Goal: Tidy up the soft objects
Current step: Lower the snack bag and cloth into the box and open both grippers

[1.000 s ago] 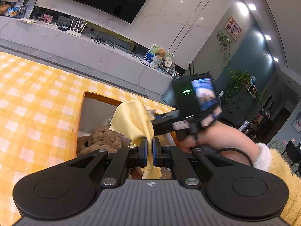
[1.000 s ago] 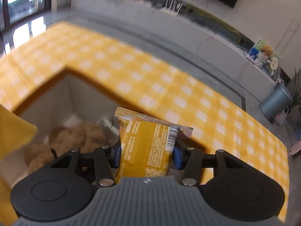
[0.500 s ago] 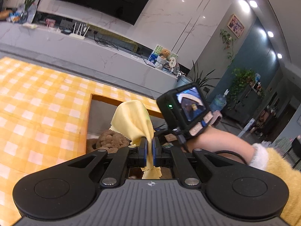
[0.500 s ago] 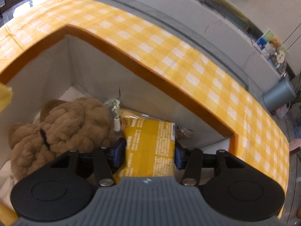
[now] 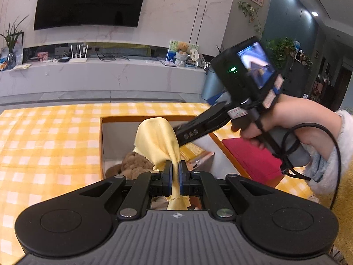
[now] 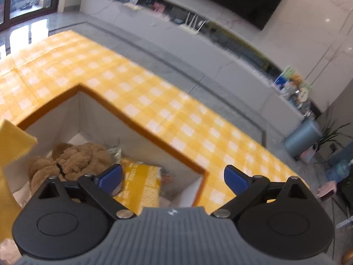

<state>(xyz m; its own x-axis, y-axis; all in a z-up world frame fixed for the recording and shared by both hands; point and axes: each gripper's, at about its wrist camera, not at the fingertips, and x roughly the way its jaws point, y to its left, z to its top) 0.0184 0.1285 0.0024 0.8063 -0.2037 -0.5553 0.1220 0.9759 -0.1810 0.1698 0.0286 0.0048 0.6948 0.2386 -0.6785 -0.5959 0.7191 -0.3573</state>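
Over the open cardboard box (image 6: 141, 130) on the checked desk (image 6: 176, 114), the right hand-held gripper (image 6: 173, 176) hangs wide open and empty. Yellow snack packet (image 6: 141, 183) and brown plush toy (image 6: 77, 161) are already inside, plush at 9 o'clock. Left hand-held gripper (image 5: 175, 176) pinches a limp, drooping pale-yellow cloth (image 5: 158, 141), so I reckon that's what's left.

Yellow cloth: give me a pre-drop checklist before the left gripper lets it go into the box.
1. Left gripper shut on the yellow cloth: ok.
2. Cloth above the box opening: ok.
3. Right gripper open, holding nothing: ok.
4. Yellow snack packet lying inside the box: ok.
5. Right gripper out of the drop path: not ok, its body reaches over the box beside the cloth.
6. Free room beside the brown plush toy: cannot tell.
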